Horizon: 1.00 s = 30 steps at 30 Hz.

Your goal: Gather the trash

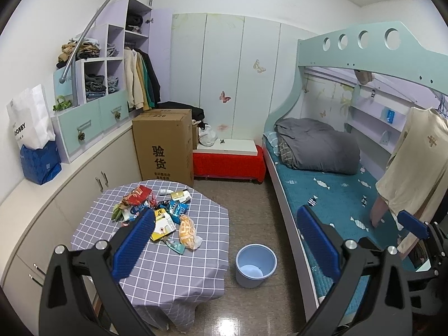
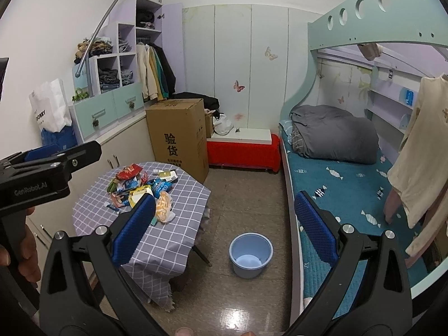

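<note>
A heap of trash [image 1: 156, 212], several snack wrappers and packets, lies on a small table with a grey checked cloth [image 1: 173, 263]; it also shows in the right wrist view [image 2: 140, 189]. A light blue bucket [image 1: 256, 264] stands empty on the floor right of the table, also in the right wrist view [image 2: 251, 254]. My left gripper [image 1: 224, 240] is open and empty, held high above the table's near edge. My right gripper [image 2: 221, 224] is open and empty, above the floor near the bucket.
A bunk bed [image 1: 336, 196] with teal mattress fills the right side. A tall cardboard box [image 1: 165, 145] stands behind the table. White cabinets [image 1: 70, 190] run along the left wall. A red-covered bench [image 1: 229, 162] sits at the back.
</note>
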### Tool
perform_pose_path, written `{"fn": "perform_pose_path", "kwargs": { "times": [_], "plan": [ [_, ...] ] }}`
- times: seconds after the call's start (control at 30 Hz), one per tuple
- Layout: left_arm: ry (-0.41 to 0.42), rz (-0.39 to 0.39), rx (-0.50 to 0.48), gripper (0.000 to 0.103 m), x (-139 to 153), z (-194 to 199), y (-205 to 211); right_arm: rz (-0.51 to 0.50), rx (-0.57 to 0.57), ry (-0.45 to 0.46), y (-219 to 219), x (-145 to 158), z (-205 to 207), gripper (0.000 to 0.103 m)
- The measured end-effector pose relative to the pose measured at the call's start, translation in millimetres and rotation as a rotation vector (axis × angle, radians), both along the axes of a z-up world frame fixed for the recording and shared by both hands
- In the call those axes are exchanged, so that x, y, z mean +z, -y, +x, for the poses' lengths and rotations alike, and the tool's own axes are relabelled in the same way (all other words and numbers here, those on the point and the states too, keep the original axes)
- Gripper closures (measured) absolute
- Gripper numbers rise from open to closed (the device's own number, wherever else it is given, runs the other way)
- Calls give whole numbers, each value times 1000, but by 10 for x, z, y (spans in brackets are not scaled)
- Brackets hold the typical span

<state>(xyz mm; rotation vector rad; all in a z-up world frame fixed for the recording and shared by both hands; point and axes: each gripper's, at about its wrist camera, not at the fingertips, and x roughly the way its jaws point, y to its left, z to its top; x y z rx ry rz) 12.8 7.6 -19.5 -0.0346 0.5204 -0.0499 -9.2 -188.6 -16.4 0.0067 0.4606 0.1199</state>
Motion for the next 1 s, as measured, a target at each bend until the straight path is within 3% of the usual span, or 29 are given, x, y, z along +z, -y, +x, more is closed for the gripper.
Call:
{"fn": "perform_pose_path", "kwargs": {
  "times": [0.4,1.0],
  "plan": [
    [-21,-43,39,4,-95,19,147,-38,44,-28,179,-57,63,6],
    [-47,18,6,4,-104,348,-3,15,15,-48,11,-142,362,6]
  ]
}}
